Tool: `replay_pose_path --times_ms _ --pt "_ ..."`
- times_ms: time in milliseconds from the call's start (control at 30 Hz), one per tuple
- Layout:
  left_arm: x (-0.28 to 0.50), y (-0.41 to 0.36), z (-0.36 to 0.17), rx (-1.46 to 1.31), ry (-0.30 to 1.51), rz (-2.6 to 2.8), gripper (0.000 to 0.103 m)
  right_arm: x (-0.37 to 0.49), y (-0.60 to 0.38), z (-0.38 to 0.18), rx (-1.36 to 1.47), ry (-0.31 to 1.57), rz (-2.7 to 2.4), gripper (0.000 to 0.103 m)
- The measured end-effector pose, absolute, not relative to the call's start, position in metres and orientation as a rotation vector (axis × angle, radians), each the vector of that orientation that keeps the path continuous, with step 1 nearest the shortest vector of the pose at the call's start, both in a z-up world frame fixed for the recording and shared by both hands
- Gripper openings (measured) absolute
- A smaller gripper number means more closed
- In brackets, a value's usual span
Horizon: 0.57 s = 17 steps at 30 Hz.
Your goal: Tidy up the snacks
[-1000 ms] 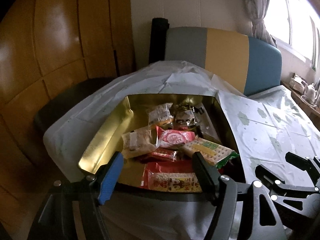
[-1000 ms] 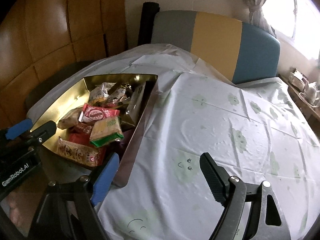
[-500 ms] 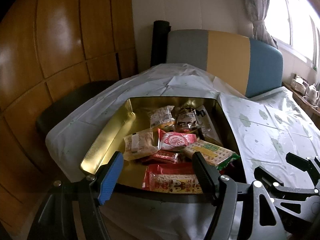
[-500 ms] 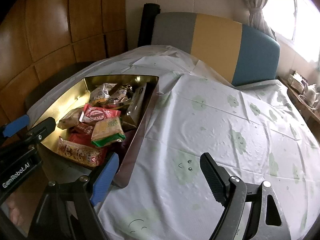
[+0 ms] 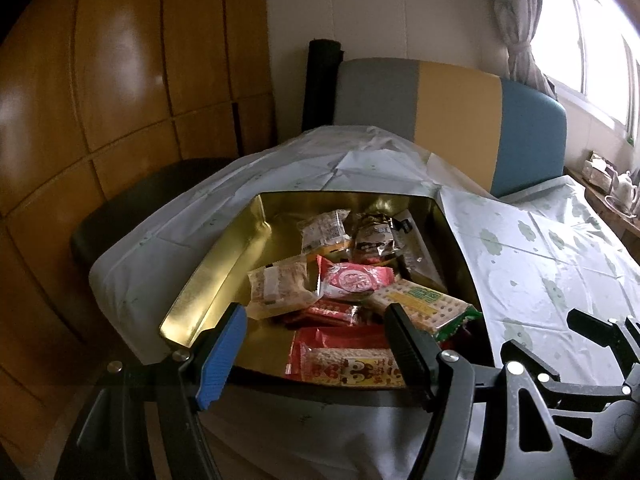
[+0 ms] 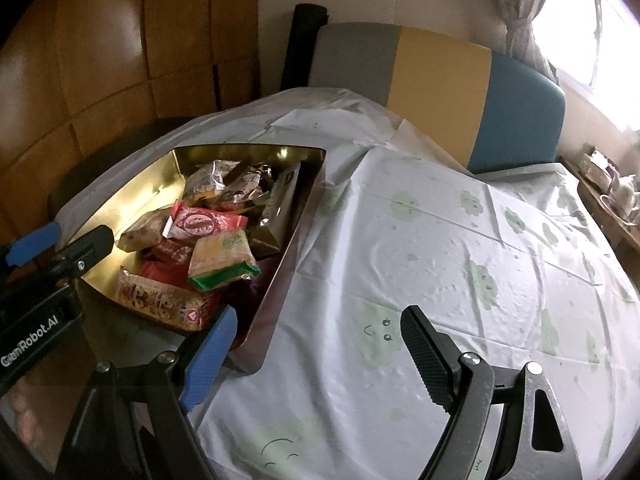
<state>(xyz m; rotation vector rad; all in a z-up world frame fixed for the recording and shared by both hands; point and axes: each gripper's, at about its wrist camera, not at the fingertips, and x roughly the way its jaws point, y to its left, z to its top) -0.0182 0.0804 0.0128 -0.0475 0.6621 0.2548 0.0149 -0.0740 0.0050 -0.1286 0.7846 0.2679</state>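
**Snacks lying heaped in the gold tin, both claws empty**

The snack packets are sitting together inside the gold tin (image 5: pixel 216 280), at the left end of the table: a green-edged cracker pack (image 5: pixel 424 306) is resting on top near the right wall, a red-and-white wrapped cake (image 5: pixel 354 280) is lying beside it, and a long red cartoon-printed packet (image 5: pixel 352 368) is lying along the near edge. No packet is showing on the cloud-print tablecloth (image 6: pixel 460 240).

This arrangement is fitting either a finished gathering into the tin or a jumble awaiting sorting; the pictures are not settling which.

The left gripper (image 5: pixel 316 344) is hovering just before the tin's near rim, jaws spread wide, gripping nothing. The right gripper (image 6: pixel 316 344) is hanging over bare cloth beside the tin, equally wide and empty.
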Motion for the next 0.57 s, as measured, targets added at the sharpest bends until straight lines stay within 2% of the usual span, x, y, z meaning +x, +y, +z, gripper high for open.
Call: replay_pose_path --times_ms 233,300,333,367,567 --pt "-0.019 0.0817 0.0131 -0.066 0.664 0.247 0.071 0.0145 -0.0731 0.0043 -0.132 0.784 0.268 0.087" --pt "-0.0183 0.0818 0.0125 -0.07 0.673 0.244 0.062 0.0144 -0.0729 0.0043 -0.131 0.785 0.269 0.087" --pt "-0.0189 0.0825 0.0128 -0.074 0.667 0.247 0.054 0.0146 -0.0731 0.0042 -0.131 0.785 0.269 0.087" --pt "-0.0194 0.0835 0.0131 -0.076 0.659 0.249 0.051 0.0145 -0.0731 0.0041 -0.13 0.786 0.269 0.087" --pt "-0.0179 0.0901 0.017 -0.074 0.644 0.259 0.051 0.0172 -0.0808 0.0061 -0.105 0.795 0.272 0.088"
